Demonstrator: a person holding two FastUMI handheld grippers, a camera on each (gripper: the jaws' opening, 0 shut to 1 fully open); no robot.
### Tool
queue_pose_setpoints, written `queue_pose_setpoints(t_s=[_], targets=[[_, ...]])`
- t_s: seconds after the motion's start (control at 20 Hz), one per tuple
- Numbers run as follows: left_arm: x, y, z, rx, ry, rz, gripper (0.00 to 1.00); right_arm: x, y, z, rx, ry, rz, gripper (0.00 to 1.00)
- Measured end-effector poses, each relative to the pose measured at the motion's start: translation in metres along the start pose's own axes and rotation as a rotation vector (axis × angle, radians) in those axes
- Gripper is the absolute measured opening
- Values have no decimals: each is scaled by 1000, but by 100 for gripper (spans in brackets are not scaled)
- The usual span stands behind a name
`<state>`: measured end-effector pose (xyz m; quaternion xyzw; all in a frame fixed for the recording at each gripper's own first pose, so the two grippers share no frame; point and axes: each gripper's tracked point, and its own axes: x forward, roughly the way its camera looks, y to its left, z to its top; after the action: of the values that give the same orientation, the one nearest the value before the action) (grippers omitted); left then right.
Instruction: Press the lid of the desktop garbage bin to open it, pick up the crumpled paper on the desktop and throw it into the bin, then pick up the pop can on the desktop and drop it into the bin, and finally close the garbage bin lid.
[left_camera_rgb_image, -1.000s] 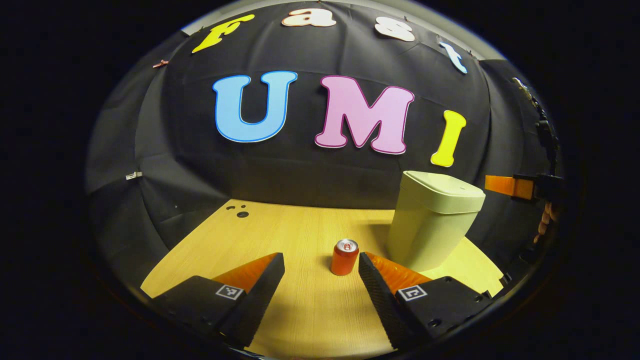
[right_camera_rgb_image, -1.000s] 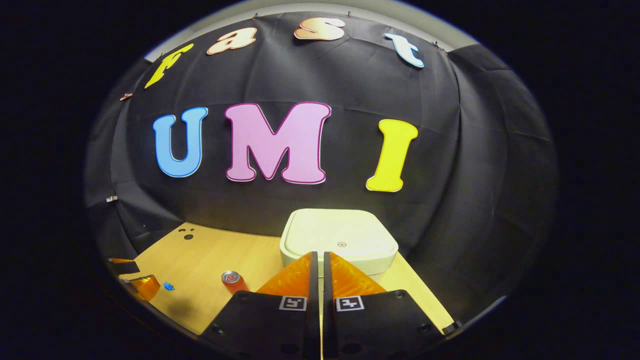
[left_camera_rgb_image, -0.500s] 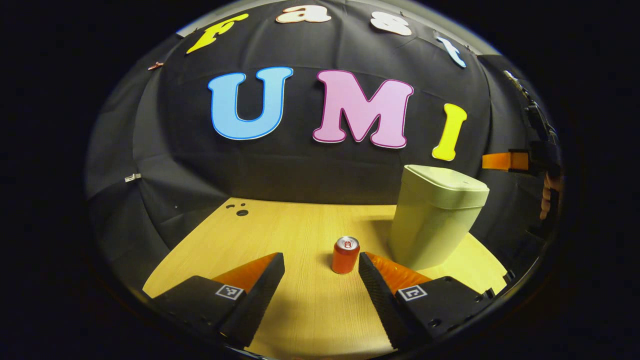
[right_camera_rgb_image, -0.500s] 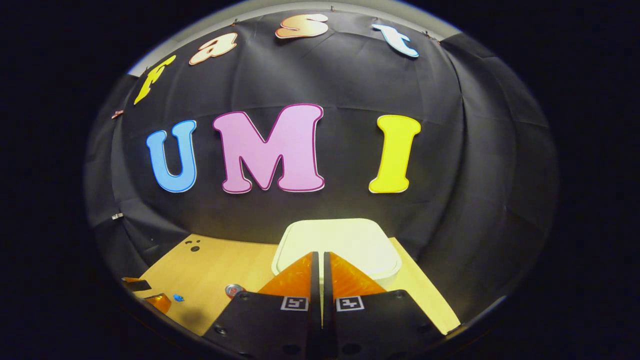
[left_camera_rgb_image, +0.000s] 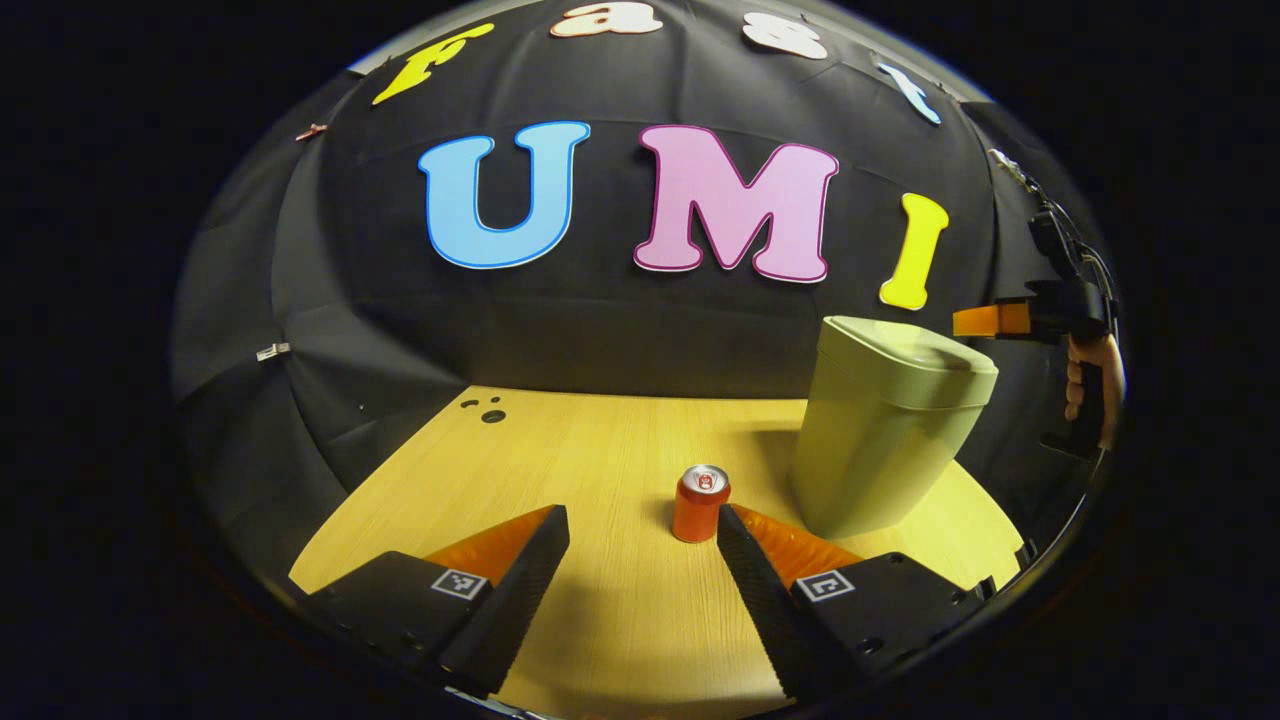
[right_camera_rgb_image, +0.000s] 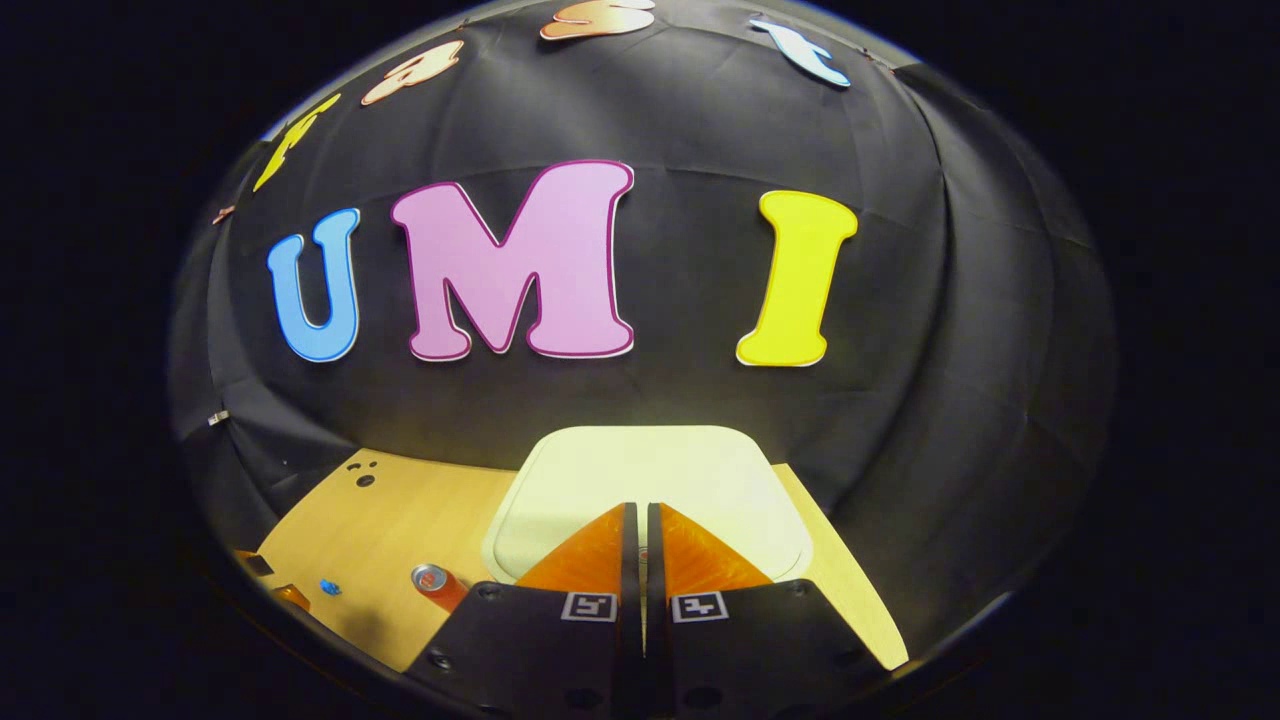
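Left gripper (left_camera_rgb_image: 642, 520): fingers spread wide with nothing between them, low over the wooden desktop (left_camera_rgb_image: 560, 470); in the right gripper view part of it shows at 8 o'clock, at the desktop's edge.

Pop can (left_camera_rgb_image: 700, 503): upright on the desktop, just beyond the left gripper's tips and close to the inner edge of the finger on the 4 o'clock side; whether it touches that finger cannot be told; seen again in the right gripper view (right_camera_rgb_image: 437, 584) at 8 o'clock, beside the bin's base.

Garbage bin (left_camera_rgb_image: 885, 440): pale, standing on the desktop at 3 o'clock of the left gripper view, near the can but apart from it; lid (right_camera_rgb_image: 650, 490) down and lying flat.

Right gripper (right_camera_rgb_image: 641, 512): fingers closed tight against each other, holding nothing, tips over the near half of the lid; contact with the lid cannot be told; in the left gripper view it reaches in at 3 o'clock, above the bin's top, with the person's hand (left_camera_rgb_image: 1090, 385) on its handle.

Desktop extras: small dark holes (left_camera_rgb_image: 490, 412) at the far corner, 11 o'clock in the left gripper view.
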<state>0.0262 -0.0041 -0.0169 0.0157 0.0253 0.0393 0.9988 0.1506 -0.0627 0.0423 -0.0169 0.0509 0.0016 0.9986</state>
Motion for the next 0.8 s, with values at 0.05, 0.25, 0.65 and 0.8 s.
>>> queue_pose_setpoints(t_s=[0.05, 0.25, 0.65, 0.8], targets=[[0, 1, 0, 1, 3, 6, 96, 3, 1, -5, -1, 11, 6, 5], [3, 3, -4, -3, 15, 26, 96, 3, 5, -17, -1, 28, 23, 6], [5, 7, -8, -8, 27, 47, 96, 3, 6, -22, -35, 26, 41, 6], [5, 9, -8, -9, 20, 49, 96, 3, 6, -24, -24, 30, 42, 6]])
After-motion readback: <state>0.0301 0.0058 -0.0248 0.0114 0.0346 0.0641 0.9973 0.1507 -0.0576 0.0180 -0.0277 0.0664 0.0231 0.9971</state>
